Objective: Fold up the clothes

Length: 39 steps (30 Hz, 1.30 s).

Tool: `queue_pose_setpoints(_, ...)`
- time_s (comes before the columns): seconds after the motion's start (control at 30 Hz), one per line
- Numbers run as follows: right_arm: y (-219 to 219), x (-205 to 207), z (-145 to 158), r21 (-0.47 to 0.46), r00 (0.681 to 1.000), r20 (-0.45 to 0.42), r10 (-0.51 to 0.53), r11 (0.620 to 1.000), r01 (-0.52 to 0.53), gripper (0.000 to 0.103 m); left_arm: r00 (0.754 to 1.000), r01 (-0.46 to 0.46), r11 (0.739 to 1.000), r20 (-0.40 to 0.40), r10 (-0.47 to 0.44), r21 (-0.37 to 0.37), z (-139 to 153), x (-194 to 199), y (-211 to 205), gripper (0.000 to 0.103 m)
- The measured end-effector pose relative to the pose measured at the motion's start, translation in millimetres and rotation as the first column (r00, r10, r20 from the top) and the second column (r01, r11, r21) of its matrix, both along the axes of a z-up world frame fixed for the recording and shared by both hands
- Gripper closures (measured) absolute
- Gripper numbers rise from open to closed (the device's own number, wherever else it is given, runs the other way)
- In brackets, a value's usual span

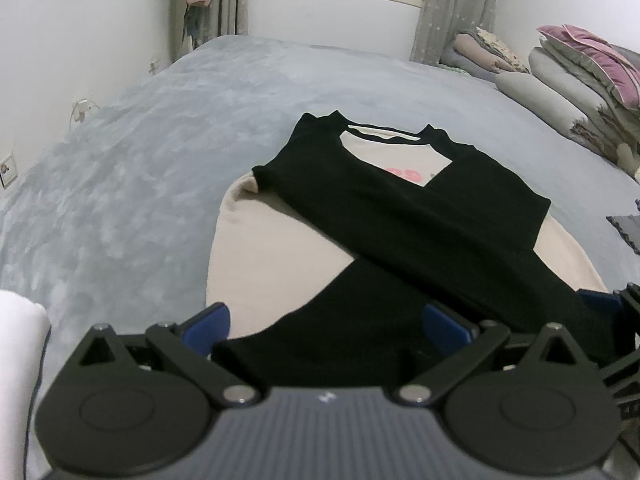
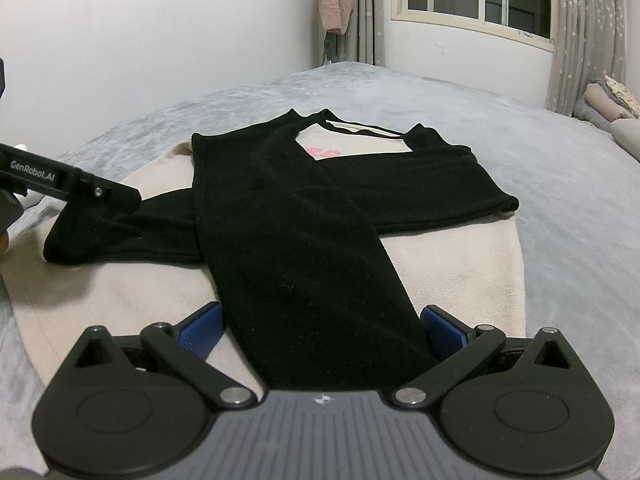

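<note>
The left tongs (image 1: 326, 330) stood wide open, their blue pads (image 1: 208, 330) well apart, with the cuff end of one black sleeve (image 1: 320, 320) lying flat between the jaws; no cloth was pinched, and nothing hung from either pad. Directly ahead of these tongs lay the sweatshirt (image 1: 280, 252), beige in the body and black in the sleeves, spread flat on the grey bed (image 1: 132, 148), collar at the far end and hem nearest the tongs. Both sleeves lay folded inward across the chest, crossing each other ahead of the tongs. The right tongs (image 2: 322, 332) were likewise fully open, the second black sleeve (image 2: 296, 240) running straight out from between their pads (image 2: 442, 330) toward the collar, again lying loose and ungripped. To the left of the right tongs, the other tool's finger was seen resting at the first sleeve's cuff. Judged from this layout, the sleeve-folding step was at or near its end, each sleeve having been set down on the body. The next move would probably call for closing each tool on the hem corners, just beside the cuffs, and carrying the lower edge toward the collar while keeping the crossed sleeves undisturbed.
</note>
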State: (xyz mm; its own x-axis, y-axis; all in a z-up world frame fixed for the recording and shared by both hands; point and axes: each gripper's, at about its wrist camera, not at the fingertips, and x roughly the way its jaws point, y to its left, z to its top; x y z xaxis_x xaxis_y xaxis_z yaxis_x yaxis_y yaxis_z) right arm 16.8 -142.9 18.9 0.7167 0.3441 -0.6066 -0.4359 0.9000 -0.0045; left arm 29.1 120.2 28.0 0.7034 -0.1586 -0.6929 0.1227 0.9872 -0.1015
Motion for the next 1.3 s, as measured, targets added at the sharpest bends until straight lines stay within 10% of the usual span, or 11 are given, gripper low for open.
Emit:
queue_pose_setpoints(0.23,0,0,-1,0.004,1.000,0.001,0.000,1.000,0.000,0.000,0.998,-0.049,0.997,0.037,0.051,-0.052,10,-1,27,0.001)
queue_pose_setpoints(0.53,-18,18,23,0.013,0.975,-0.211,0.066,0.998,-0.065,0.000,0.998,-0.027,0.992,0.051,0.033,-0.122,25,-13,60,0.051)
queue_pose_setpoints(0.77,-52,1,42,0.064,0.997,-0.066,-0.042,0.997,0.046,0.000,1.000,0.004,0.994,-0.013,-0.005,-0.113,8,-17,63,0.061)
queue_pose_setpoints(0.93,-76,12,38,0.162,0.970,-0.230,-0.077,0.980,0.116,0.000,0.998,0.015,0.986,-0.050,-0.024,-0.168,4,-29,69,0.049)
queue_pose_setpoints(1.3,-119,-40,34,0.198,0.958,-0.275,-0.079,0.971,0.136,0.011,0.995,0.077,0.987,-0.050,-0.085,-0.138,4,-79,71,0.020)
